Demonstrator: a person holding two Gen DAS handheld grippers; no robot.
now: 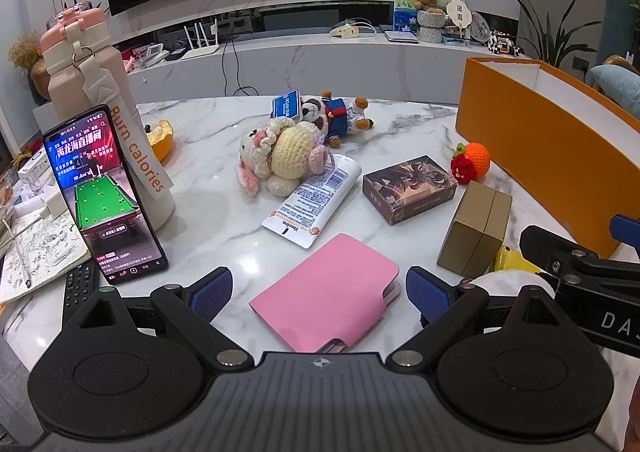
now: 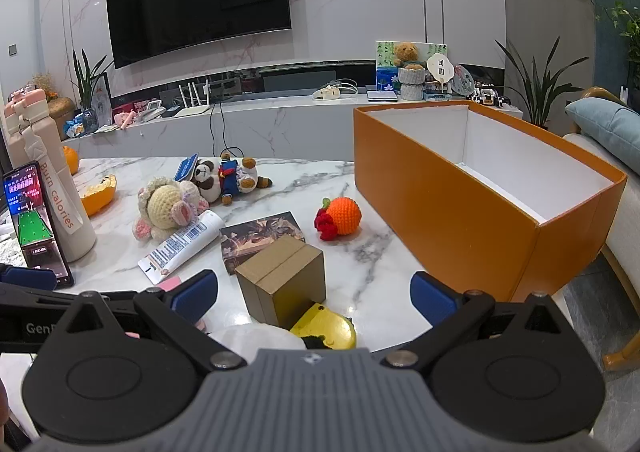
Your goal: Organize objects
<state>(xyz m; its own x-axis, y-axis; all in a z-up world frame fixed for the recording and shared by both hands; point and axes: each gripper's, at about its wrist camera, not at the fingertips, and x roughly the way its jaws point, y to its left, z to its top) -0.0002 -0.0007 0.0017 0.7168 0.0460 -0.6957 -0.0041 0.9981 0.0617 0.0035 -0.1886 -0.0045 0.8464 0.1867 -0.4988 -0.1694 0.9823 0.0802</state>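
Observation:
My left gripper [image 1: 319,294] stands open over the near table edge, its blue pads either side of a pink wallet [image 1: 326,294] without touching it. My right gripper [image 2: 314,294] is open too, low above a small tan box [image 2: 282,278] and a yellow object [image 2: 326,328]. A big open orange box [image 2: 480,195] with a white inside stands empty at the right. Loose on the marble table [image 2: 372,252] lie a crocheted plush [image 1: 280,153], a panda toy [image 1: 340,117], a lotion tube [image 1: 316,199], a card box [image 1: 408,187] and a knitted orange [image 2: 340,217].
A phone [image 1: 106,195] leans lit against a pink water bottle [image 1: 100,99] at the left, with an orange peel [image 1: 160,137] behind. Papers and a remote [image 1: 80,286] lie at the left edge. A TV shelf and plants stand beyond the table.

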